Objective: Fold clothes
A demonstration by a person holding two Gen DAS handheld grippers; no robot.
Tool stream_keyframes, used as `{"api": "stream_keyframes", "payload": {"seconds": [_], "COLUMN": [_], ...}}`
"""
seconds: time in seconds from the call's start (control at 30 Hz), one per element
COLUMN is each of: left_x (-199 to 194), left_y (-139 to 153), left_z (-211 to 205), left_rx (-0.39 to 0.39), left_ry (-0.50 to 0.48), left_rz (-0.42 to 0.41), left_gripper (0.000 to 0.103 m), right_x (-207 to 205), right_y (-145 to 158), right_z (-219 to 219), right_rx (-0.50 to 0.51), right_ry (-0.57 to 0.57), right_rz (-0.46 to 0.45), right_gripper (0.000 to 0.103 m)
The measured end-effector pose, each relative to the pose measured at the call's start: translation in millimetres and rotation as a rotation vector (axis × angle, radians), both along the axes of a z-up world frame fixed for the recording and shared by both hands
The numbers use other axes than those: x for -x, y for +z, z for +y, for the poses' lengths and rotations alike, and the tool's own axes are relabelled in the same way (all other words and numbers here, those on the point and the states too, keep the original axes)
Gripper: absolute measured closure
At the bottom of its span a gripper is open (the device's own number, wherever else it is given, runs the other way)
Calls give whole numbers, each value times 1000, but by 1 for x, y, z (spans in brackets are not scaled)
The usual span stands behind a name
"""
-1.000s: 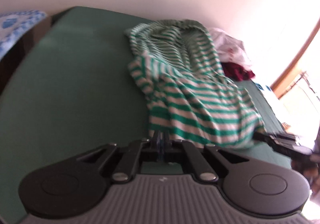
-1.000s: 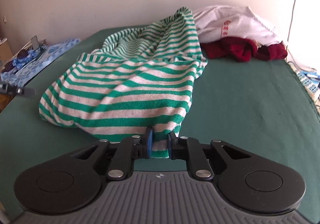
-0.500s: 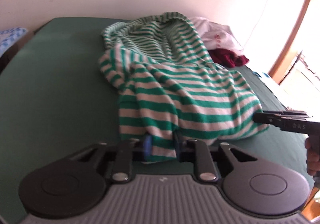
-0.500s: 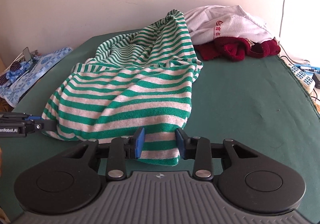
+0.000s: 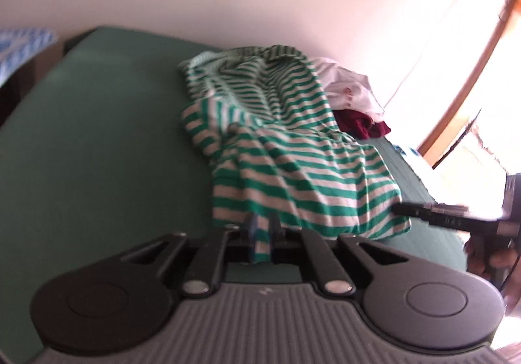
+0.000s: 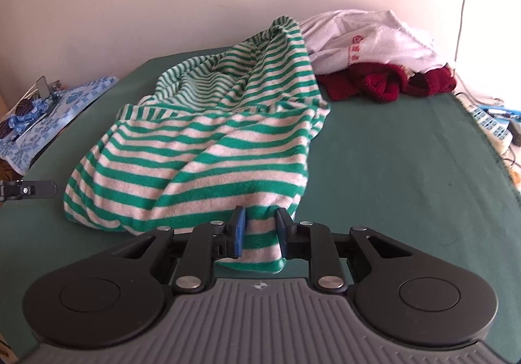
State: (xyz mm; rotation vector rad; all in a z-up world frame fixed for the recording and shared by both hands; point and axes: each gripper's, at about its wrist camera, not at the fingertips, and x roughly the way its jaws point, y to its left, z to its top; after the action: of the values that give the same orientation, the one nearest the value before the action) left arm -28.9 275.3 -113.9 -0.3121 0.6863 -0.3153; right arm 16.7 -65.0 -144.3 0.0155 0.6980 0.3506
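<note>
Between the jaws of your left hand-held gripper [image 5: 260, 233] sits the near hem of the striped garment [image 5: 293, 162]; a second ago those jaws were pinched together with no cloth in them, at the hem's edge, and now they are opening slightly with a fold of stripes between them, the pads close against it. Your right hand-held gripper [image 6: 259, 230] also has hem cloth between its jaws; half a second back they stood wider around it, and now they are closing, though a sliver of gap shows beside each pad, so that grip does not look finished. Both near corners are nearly taken, which I judge to be the set-up for lifting the hem and folding it away from you. Ahead of both grippers the garment runs in a rumpled heap across the green table [image 6: 407, 152] toward the wall. Beyond its far end, to the right, lie a dark red garment [image 6: 384, 84] and a white one [image 6: 374, 38], untouched.
</note>
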Motion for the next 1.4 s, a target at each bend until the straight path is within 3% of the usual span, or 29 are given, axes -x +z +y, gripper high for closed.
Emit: {"api": "stream_keyframes", "payload": {"seconds": [0.07,0.1,0.17,0.23,0.3,0.33,0.43,0.53,0.6,0.63,0.67,0.77,0.87,0.97,1.0,1.03,1.13,1.2,1.33,1.4], "left_x": [-12,-18,-22,-22,-19,-16,-4,-1,0,0,-2,-4,3,-10,-18,-27,-42,-45,-40,-42], "left_y": [-11,-16,-22,-22,-20,-16,-5,-11,-13,-10,-9,-3,2,-7,-12,-18,-24,-22,-17,-23], "left_z": [-5,-8,-7,-6,-5,-4,-1,7,9,7,4,9,35,62,68,70,53,33,9,16], "left_rx": [7,10,35,63,90,105,128,183,240,229,197,150,139,223,274,314,345,327,262,304], "left_ry": [10,14,21,13,12,11,3,-21,-47,-57,-71,-85,-15,-3,-17,-28,-127,-213,-285,-271], "left_rz": [45,67,81,78,63,46,-5,10,4,-10,-9,-13,-35,0,28,56,81,78,41,70], "left_gripper": [56,53,57,68,88,90,93,95,96,96,95,95,91,73,61,56,52,47,45,61], "right_x": [-2,-4,-6,-11,-18,-22,-37,-60,-75,-81,-84,-78,-73,-75,-77,-79,-90,-95,-96,-93], "right_y": [10,17,30,40,45,45,46,38,24,18,15,28,38,40,39,38,31,23,8,13], "right_z": [0,2,10,26,49,61,95,131,155,164,168,162,156,153,151,149,150,154,170,168], "right_rx": [-19,-31,-63,-98,-114,-121,-171,-183,-115,-90,-94,-160,-192,-222,-245,-268,-385,-398,-242,-245], "right_ry": [-28,-30,1,79,173,211,337,420,429,434,438,436,457,444,435,425,402,378,358,367], "right_rz": [-41,-62,-96,-92,-57,-43,0,88,178,221,241,205,181,195,207,221,286,303,250,236], "right_gripper": [80,80,80,79,79,79,79,76,77,93,101,101,101,100,100,100,100,101,103,99]}}
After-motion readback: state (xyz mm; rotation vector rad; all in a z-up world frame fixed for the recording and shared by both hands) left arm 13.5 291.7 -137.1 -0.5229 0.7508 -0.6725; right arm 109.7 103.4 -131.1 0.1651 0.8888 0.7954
